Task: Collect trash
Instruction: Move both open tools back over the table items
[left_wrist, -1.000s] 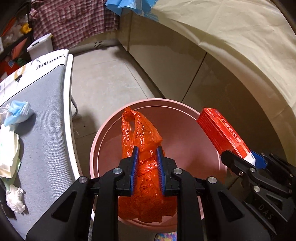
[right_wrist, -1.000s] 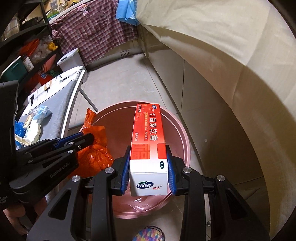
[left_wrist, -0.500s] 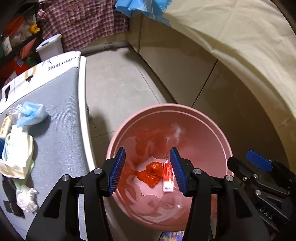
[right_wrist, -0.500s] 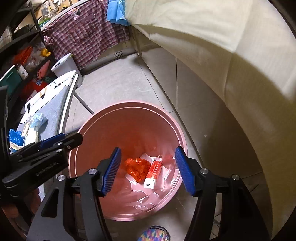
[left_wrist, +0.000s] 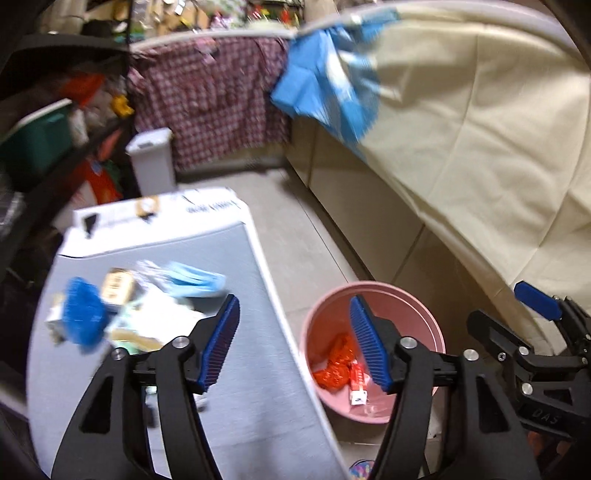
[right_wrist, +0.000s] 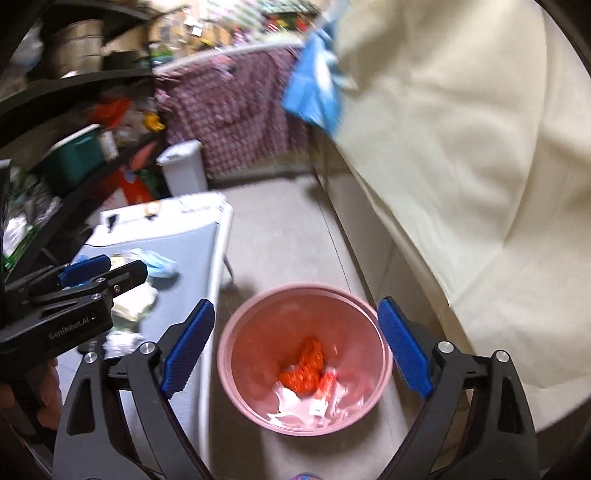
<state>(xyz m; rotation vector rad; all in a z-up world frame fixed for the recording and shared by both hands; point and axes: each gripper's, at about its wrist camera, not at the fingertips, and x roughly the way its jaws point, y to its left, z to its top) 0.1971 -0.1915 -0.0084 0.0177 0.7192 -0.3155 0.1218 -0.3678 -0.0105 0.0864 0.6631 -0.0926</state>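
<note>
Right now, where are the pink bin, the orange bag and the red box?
pink bin (right_wrist: 236, 332): right wrist view, left inner wall.
orange bag (right_wrist: 304, 369): right wrist view, crumpled middle.
red box (right_wrist: 325, 387): right wrist view, red side.

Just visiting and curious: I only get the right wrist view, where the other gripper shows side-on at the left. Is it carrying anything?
Observer: No. The left wrist view looks straight along the left gripper. It is open, its jaws have just been opening, and nothing sits between them.
Operator: Does it hide any trash on the table from me?
Observer: Yes. A crumpled bright blue piece lies near the table's left side.
Operator: Anything next to that?
Observer: A small tan carton lies just beyond it, too blurred to read.
</note>
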